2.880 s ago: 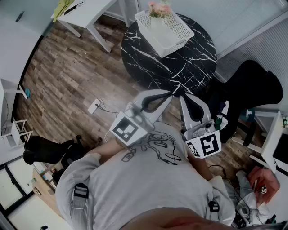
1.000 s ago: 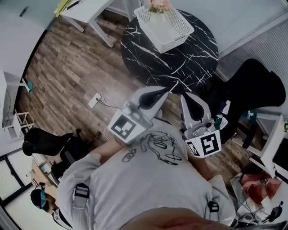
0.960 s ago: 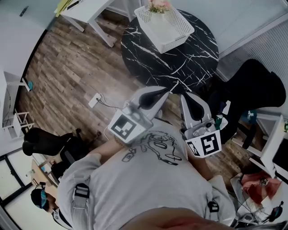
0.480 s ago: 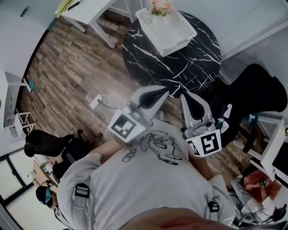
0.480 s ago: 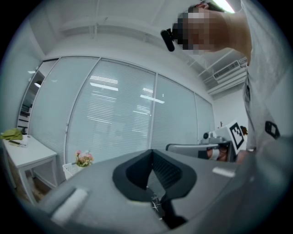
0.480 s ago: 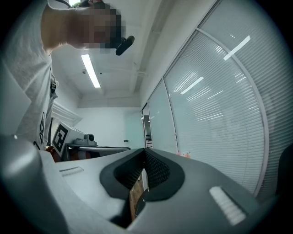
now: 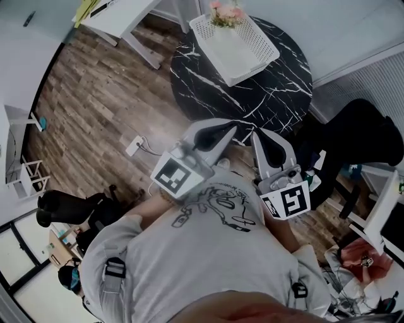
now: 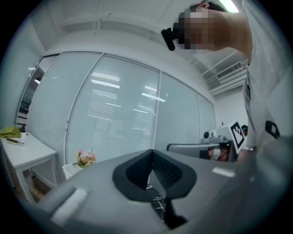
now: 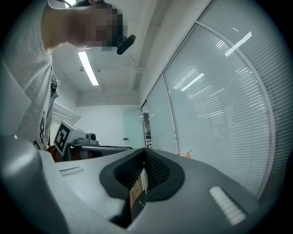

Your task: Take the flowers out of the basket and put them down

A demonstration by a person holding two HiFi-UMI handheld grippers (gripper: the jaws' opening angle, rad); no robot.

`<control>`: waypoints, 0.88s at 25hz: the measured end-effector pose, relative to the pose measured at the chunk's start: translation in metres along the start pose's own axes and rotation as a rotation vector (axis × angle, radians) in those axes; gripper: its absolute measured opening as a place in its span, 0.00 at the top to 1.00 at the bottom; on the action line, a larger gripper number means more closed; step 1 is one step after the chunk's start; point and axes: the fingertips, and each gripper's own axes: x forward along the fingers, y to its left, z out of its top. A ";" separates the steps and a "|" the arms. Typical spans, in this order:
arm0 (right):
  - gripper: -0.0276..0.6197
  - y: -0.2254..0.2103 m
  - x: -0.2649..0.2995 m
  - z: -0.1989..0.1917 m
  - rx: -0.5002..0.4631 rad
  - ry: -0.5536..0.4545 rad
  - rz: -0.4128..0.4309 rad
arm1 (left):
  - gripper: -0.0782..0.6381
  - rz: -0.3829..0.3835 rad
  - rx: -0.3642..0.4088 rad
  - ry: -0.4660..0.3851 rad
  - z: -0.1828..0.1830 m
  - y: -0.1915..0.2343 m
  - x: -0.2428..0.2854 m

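Wood floor point(image 7: 95, 94) all round, glass wall w/ blinds point(image 8: 123, 114) at the back. Round black marble surface point(image 7: 278, 76) stands ahead of me, w/ a white desk point(image 7: 126, 19) off to its left and a black chair point(image 7: 363, 126) to its right. White mesh basket point(image 7: 259, 47) sits on the far part of the surface, set at a slant. Pink flowers point(image 7: 226, 12) are in the basket's far end, against the end wall, nr the surface's far edge. L tongs point(image 7: 233, 128) and R tongs point(image 7: 255, 137) are both held close to my chest, side by side. Their tips point toward the nr edge of the surface, well apart from basket & flowers. L tongs are fully closed, pads meeting, nothing btwn them. R tongs are the same: closed tight, nothing held.
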 end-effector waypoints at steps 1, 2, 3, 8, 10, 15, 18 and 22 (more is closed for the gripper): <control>0.95 -0.004 0.006 -0.001 0.001 0.003 0.000 | 0.89 -0.001 -0.001 0.003 0.000 0.006 0.003; 0.95 -0.008 0.012 -0.001 0.002 0.006 -0.001 | 0.89 -0.002 -0.001 0.005 0.000 0.013 0.006; 0.95 -0.012 0.018 -0.001 0.003 0.009 -0.002 | 0.89 -0.004 -0.001 0.007 0.000 0.020 0.010; 0.95 -0.030 0.050 -0.001 0.005 0.023 -0.009 | 0.89 -0.012 -0.012 0.019 0.003 0.053 0.024; 0.95 -0.037 0.062 -0.002 0.003 0.028 -0.011 | 0.89 -0.015 -0.012 0.022 0.004 0.066 0.029; 0.95 -0.053 0.094 -0.004 0.003 0.042 -0.016 | 0.89 -0.019 -0.011 0.035 0.005 0.103 0.041; 0.95 -0.063 0.113 -0.008 0.006 0.054 -0.027 | 0.89 -0.024 -0.012 0.042 0.003 0.127 0.048; 0.95 -0.076 0.138 -0.013 0.004 0.078 -0.043 | 0.89 -0.024 -0.014 0.050 0.003 0.158 0.057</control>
